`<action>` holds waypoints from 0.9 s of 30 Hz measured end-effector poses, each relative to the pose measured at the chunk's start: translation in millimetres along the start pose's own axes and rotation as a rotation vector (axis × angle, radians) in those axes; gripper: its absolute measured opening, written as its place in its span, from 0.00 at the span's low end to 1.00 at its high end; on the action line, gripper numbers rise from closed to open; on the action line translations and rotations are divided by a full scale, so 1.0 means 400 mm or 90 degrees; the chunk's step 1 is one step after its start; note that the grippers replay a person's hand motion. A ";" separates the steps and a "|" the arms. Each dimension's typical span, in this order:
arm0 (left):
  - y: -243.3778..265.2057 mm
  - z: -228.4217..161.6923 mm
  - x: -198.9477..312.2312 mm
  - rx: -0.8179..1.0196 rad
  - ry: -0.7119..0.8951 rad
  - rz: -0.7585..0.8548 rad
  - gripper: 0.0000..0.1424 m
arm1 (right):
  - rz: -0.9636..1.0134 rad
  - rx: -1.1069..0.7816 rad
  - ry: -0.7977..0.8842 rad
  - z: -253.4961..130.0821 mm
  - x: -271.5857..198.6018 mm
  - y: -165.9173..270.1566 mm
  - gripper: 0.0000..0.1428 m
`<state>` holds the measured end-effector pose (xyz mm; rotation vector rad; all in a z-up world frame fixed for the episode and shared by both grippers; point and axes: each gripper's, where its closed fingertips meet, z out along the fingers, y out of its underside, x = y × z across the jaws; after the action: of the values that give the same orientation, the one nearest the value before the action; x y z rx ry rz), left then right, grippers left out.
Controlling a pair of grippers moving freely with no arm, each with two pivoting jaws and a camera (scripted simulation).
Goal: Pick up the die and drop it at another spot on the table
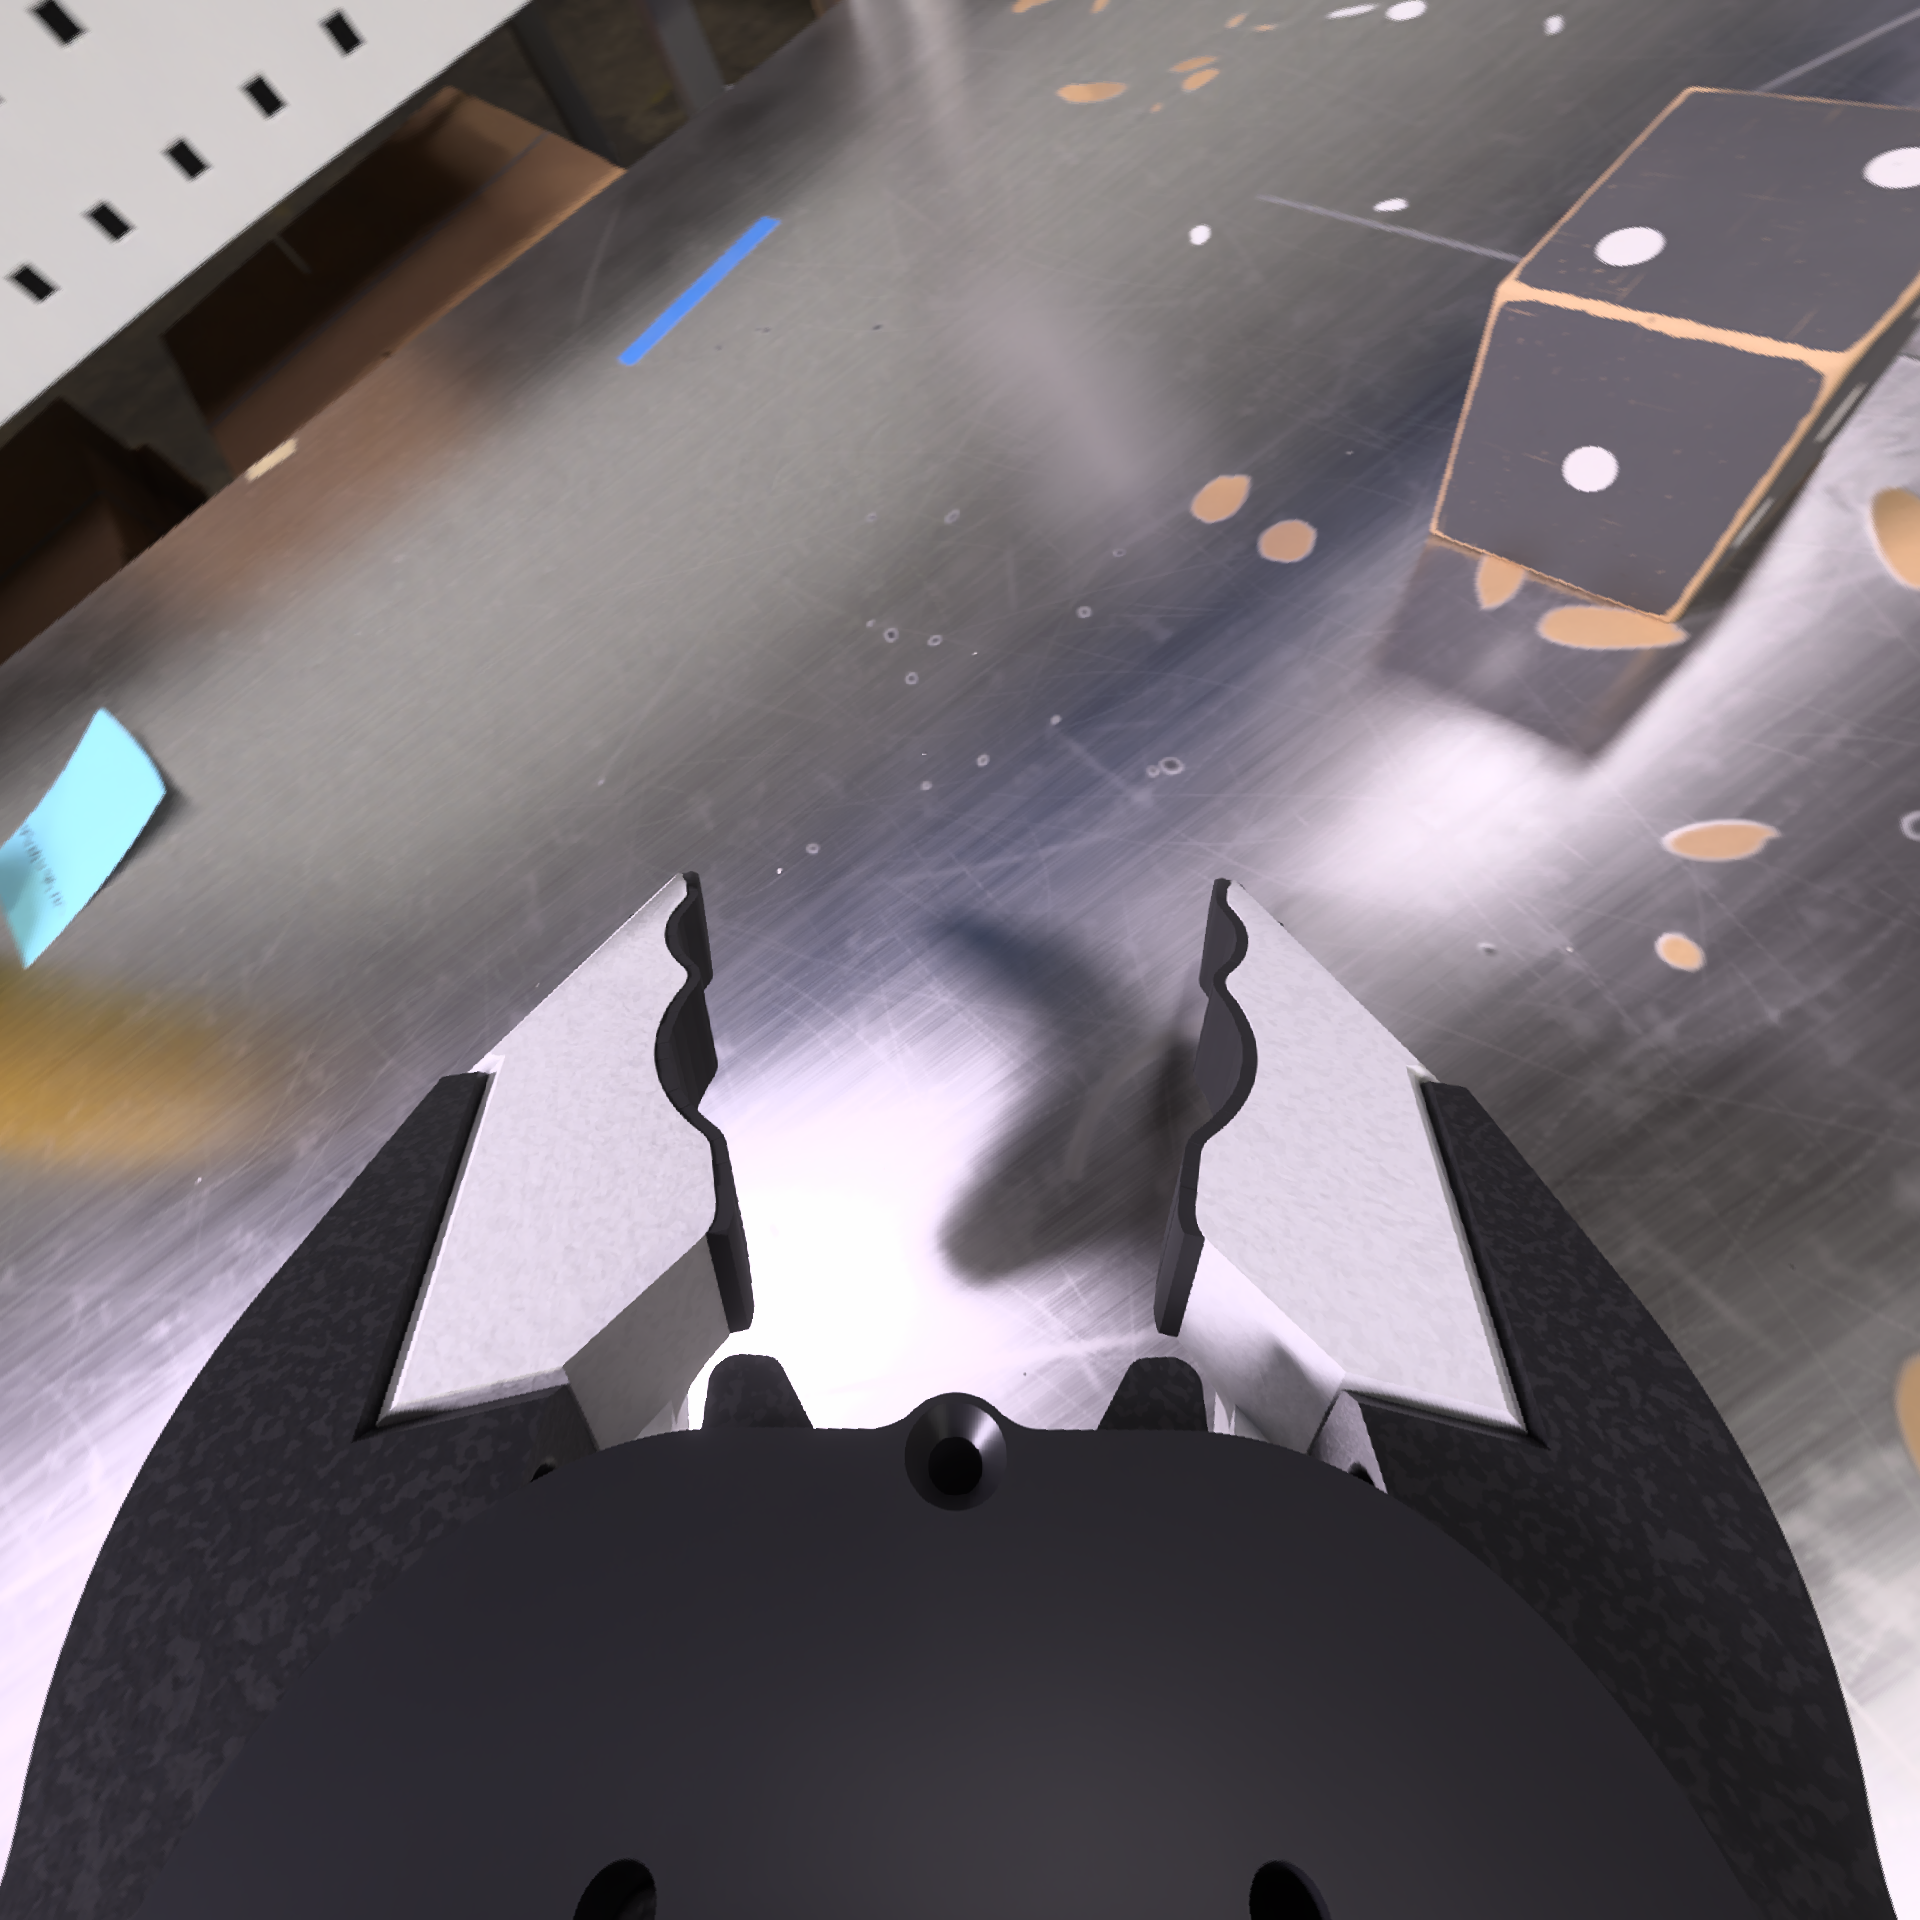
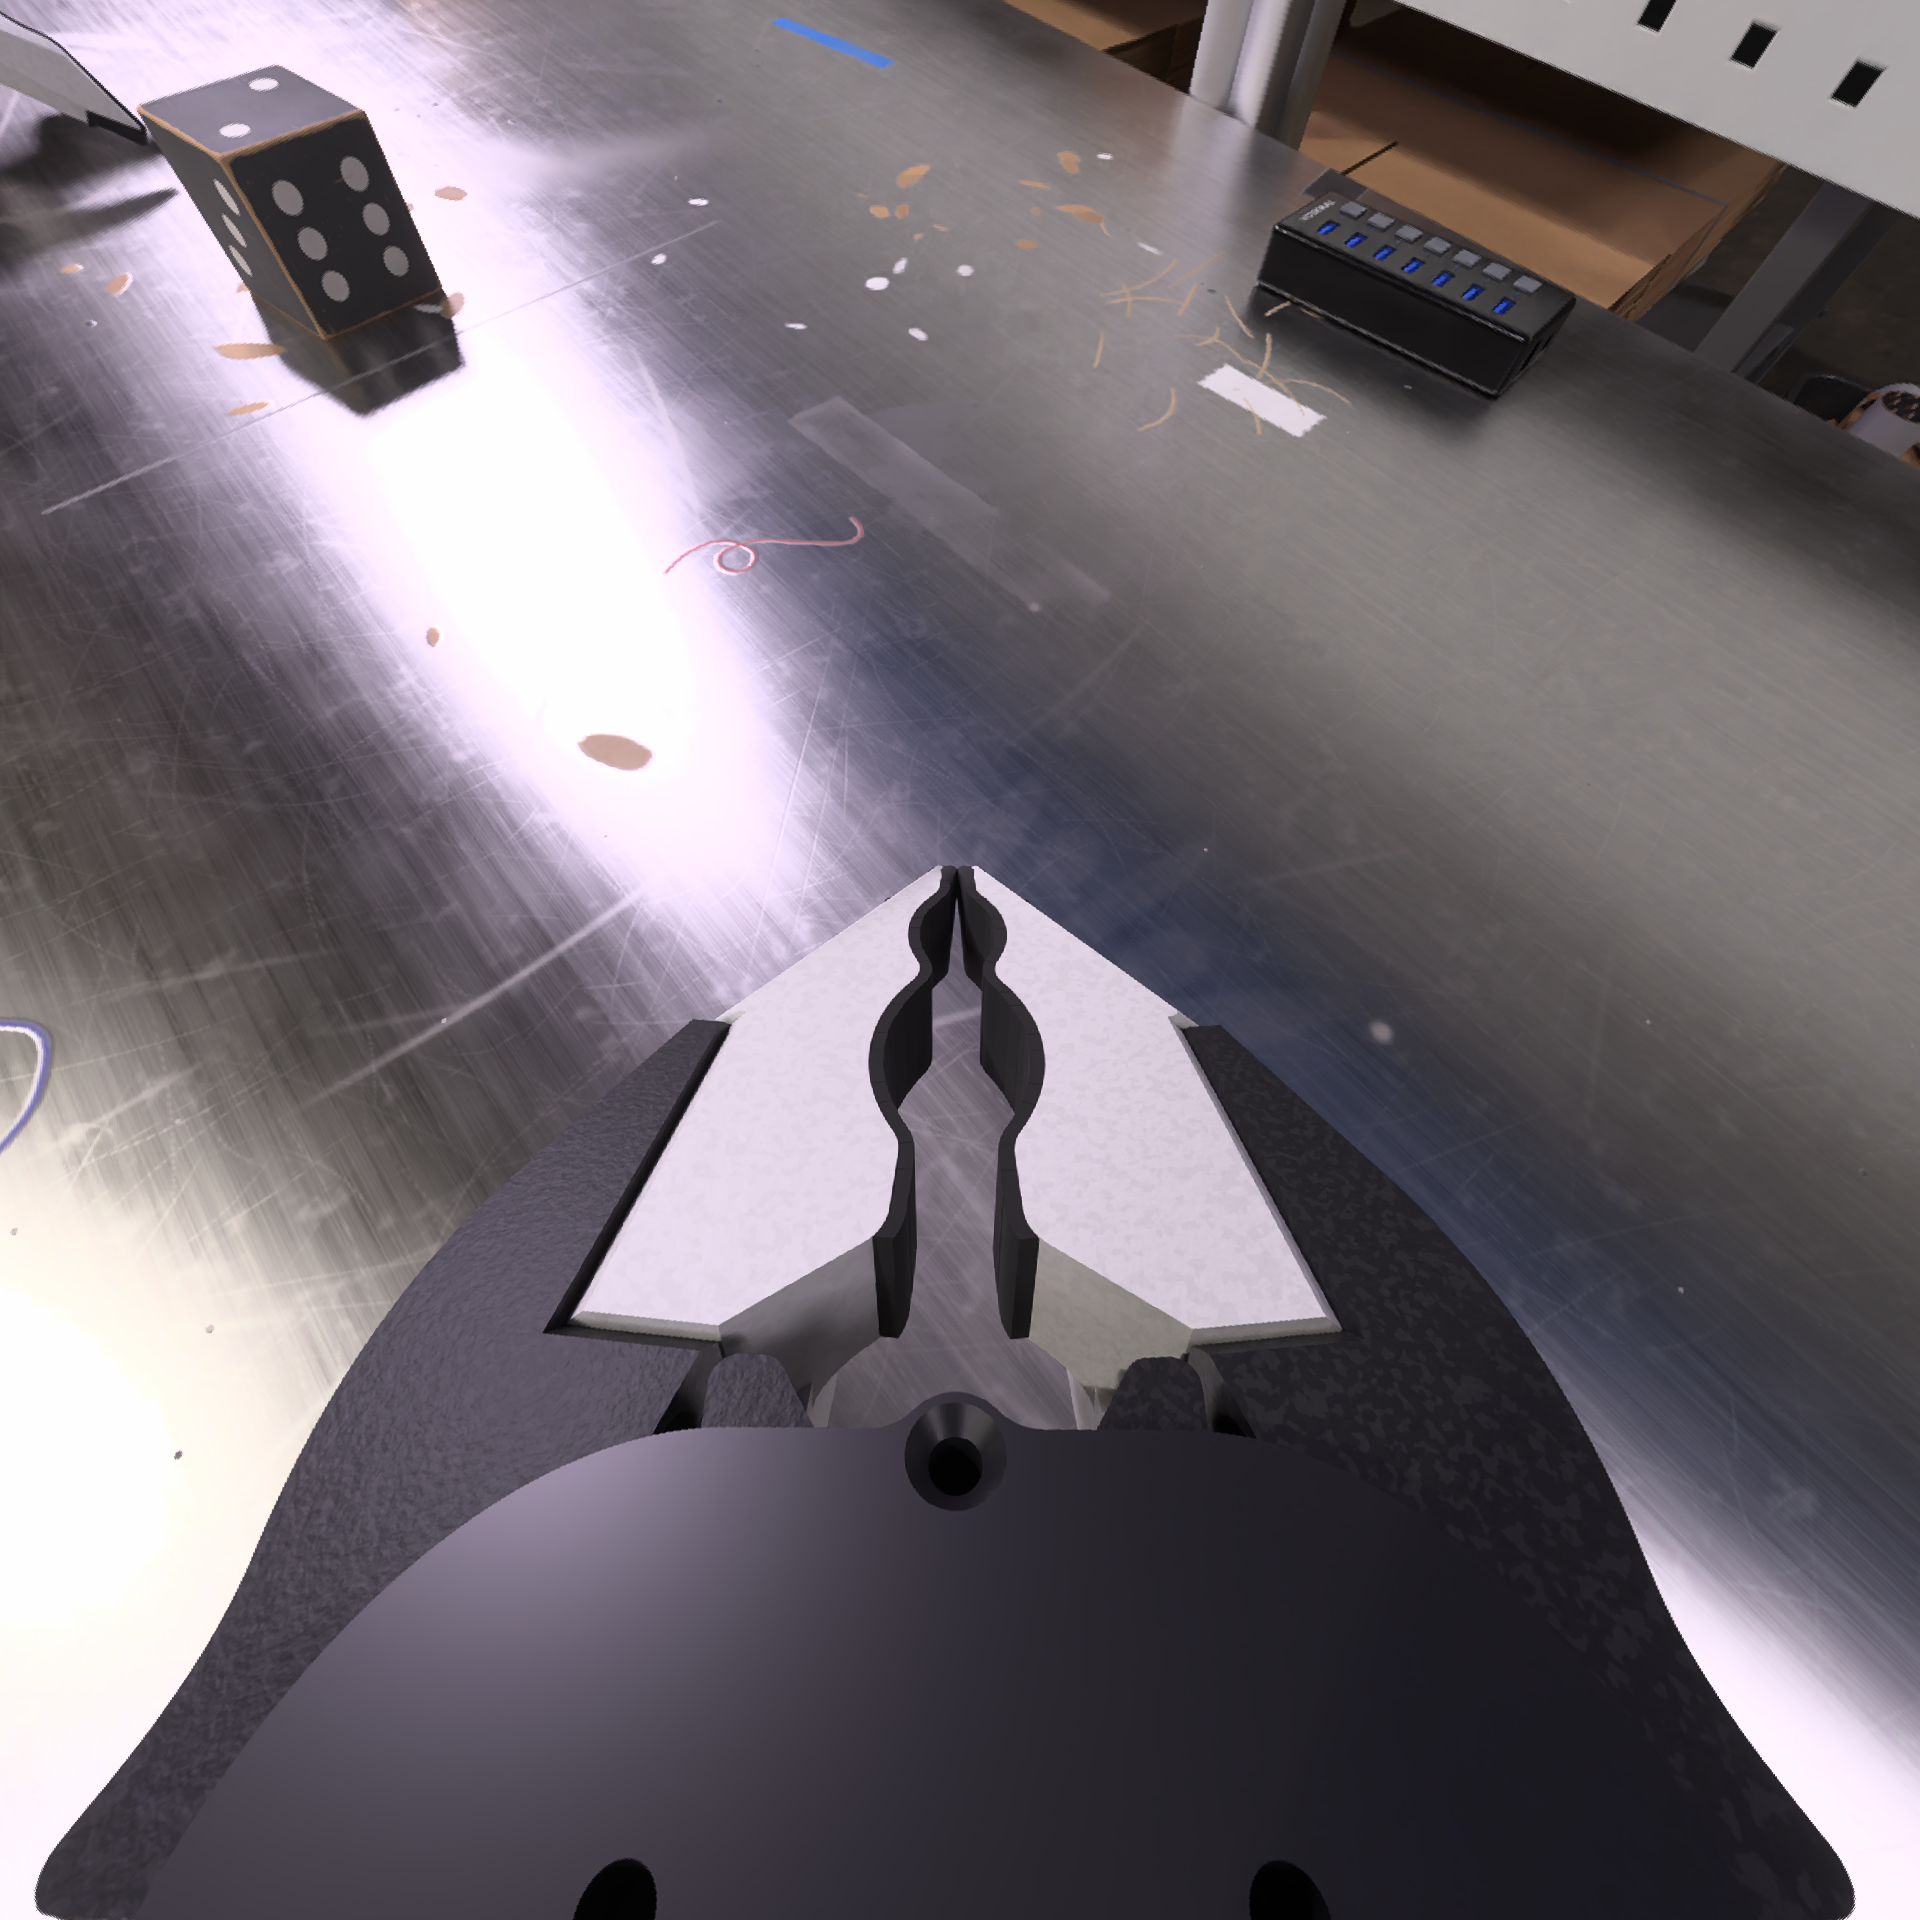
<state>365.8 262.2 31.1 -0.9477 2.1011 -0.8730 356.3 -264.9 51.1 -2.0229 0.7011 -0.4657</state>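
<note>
Black die (image 1: 1662, 384) with white pips sits on the steel desk (image 1: 831, 520), free, ahead-right of the left gripper (image 1: 956, 904), fingers spread, empty. Right gripper (image 2: 958, 873) pressed together, empty, well apart. USB hub (image 2: 1413, 296) far right.

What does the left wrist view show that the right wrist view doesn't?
Only the left wrist view shows a light blue paper note and the open left gripper. Only the right wrist view shows a black box with blue ports, a white strip of tape, a thin red thread and the shut right gripper. Both show the black die, the blue mark and the metal table.
</note>
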 end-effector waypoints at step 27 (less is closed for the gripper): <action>-0.114 0.017 0.333 0.048 0.258 0.166 0.47 | -0.262 -0.088 -0.393 0.535 -0.536 -0.343 0.49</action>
<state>318.9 129.6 24.1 -0.4679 2.4400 -1.0640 354.4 67.7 49.1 -2.2794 -0.0635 -0.0029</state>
